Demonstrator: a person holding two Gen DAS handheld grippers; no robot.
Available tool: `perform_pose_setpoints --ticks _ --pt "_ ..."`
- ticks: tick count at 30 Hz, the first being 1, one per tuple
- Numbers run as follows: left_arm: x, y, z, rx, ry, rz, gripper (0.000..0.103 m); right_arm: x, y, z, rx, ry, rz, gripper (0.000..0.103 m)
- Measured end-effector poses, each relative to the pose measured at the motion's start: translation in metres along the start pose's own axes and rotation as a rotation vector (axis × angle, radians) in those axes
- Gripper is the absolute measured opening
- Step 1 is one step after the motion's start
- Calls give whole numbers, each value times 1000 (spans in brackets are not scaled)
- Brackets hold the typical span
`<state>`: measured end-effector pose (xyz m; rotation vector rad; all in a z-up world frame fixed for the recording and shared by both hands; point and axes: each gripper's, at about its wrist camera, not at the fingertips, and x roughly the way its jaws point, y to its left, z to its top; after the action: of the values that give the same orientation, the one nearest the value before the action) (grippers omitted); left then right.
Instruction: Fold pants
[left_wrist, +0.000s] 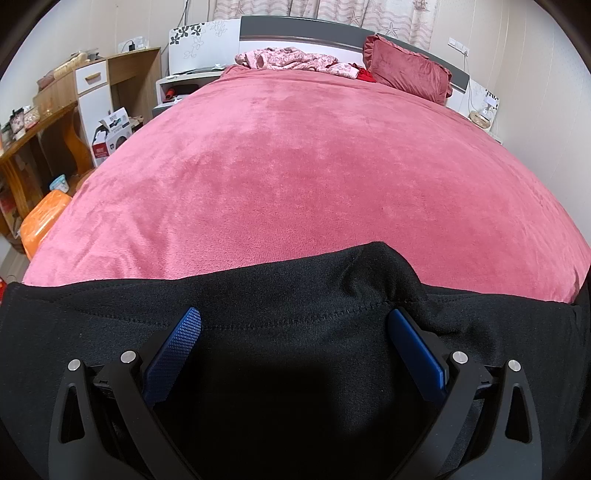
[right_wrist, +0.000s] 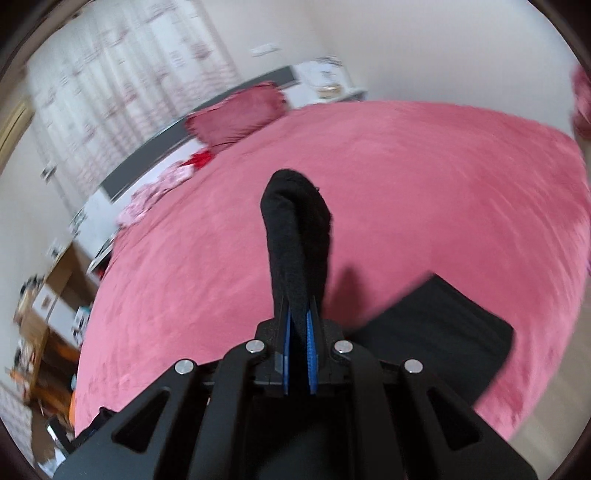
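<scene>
**Right tool lifts a pinch of black pants over the pink bed**

Your right tool (right_wrist: 298, 325) is clamped on a fold of the black pants (right_wrist: 295, 236), which rises ahead of its tips. Your left tool (left_wrist: 295, 332) is spread wide, the pants (left_wrist: 288, 332) lying across and beneath its blue fingers (left_wrist: 177, 354), their seam running side to side. The bed (left_wrist: 295, 166) stretches ahead.

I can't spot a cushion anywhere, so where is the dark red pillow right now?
The dark red pillow leans against the headboard at the bed's far right corner in the left wrist view, beside the crumpled floral clothes.
</scene>
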<state>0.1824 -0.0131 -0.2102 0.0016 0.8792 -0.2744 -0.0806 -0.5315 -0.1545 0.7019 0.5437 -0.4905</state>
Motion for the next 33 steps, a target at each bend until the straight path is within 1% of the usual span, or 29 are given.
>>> perform_pose_setpoints --ticks 2,3,4,5,6,7,8,10,11,12,14,15,16,17,18,19,21,22,23,24,25,26,27,28,29,30,31,32,33 --pt "0 1 1 0 0 0 100 4 -28 -9 80 16 -30 7" --pt "0 1 1 0 0 0 100 8 -48 -16 149 39 -27 8" --pt "0 0 1 0 0 1 100 10 -62 -20 197 58 -21 12" --pt "0 0 0 0 0 1 100 12 -75 -23 247 76 -2 26" --pt "0 0 0 0 0 0 100 14 -87 -29 307 90 53 41" --pt "0 1 1 0 0 0 100 14 -97 -33 371 90 130 75" --pt "-1 0 0 0 0 0 100 13 -103 -35 412 82 174 84" --pt "-1 1 0 0 0 0 100 14 -110 -33 440 68 228 83" --pt "-1 0 0 1 0 1 100 15 -111 -28 431 64 225 77" --pt "-1 0 1 1 0 3 100 17 -113 -22 415 63 197 73" --pt "-3 0 1 4 3 7 100 24 -116 -13 416 84 165 53" --pt "-4 -1 1 5 4 10 100 30 -120 -8 431 108 137 44" --pt "-6 -2 1 7 5 12 100 32 -122 -4 440 117 122 26" --pt "-7 -2 1 9 3 14 100 31 -124 -1 445 120 111 11" --pt "-8 -2 0 8 3 14 100 25 -125 4 443 112 106 8" --pt "-9 -1 0 6 3 11 100 19 -127 8 435 97 105 0" --pt "-10 0 -1 2 2 5 100 -3 -127 15 389 40 81 0" --pt "-9 0 -1 0 2 4 100 -16 -130 18 353 0 37 0" --pt "-9 -1 -2 1 2 5 100 -24 -134 18 332 -17 2 0" --pt "-9 -1 -2 2 2 7 100 -31 -138 15 318 -21 -29 0" --pt "-9 -1 -2 5 2 12 100 -32 -144 12 308 -5 -41 0" --pt "-9 -1 -2 7 2 14 100 -30 -145 11 304 16 -27 3" --pt "-9 -2 -3 7 3 15 100 -28 -148 8 310 40 17 5" --pt "-9 -1 -2 7 3 14 100 -27 -149 6 317 47 49 19" --pt "-9 -2 -3 7 2 13 100 -25 -147 4 329 54 89 58" --pt "-9 -1 -2 6 3 13 100 -22 -144 3 332 60 93 71" --pt "-9 -2 -3 7 5 15 100 -18 -141 3 323 60 86 68" --pt "-8 -3 -3 9 6 16 100 -12 -135 3 313 66 72 59" --pt "-8 -3 -3 11 9 18 100 -3 -134 4 318 85 49 55"
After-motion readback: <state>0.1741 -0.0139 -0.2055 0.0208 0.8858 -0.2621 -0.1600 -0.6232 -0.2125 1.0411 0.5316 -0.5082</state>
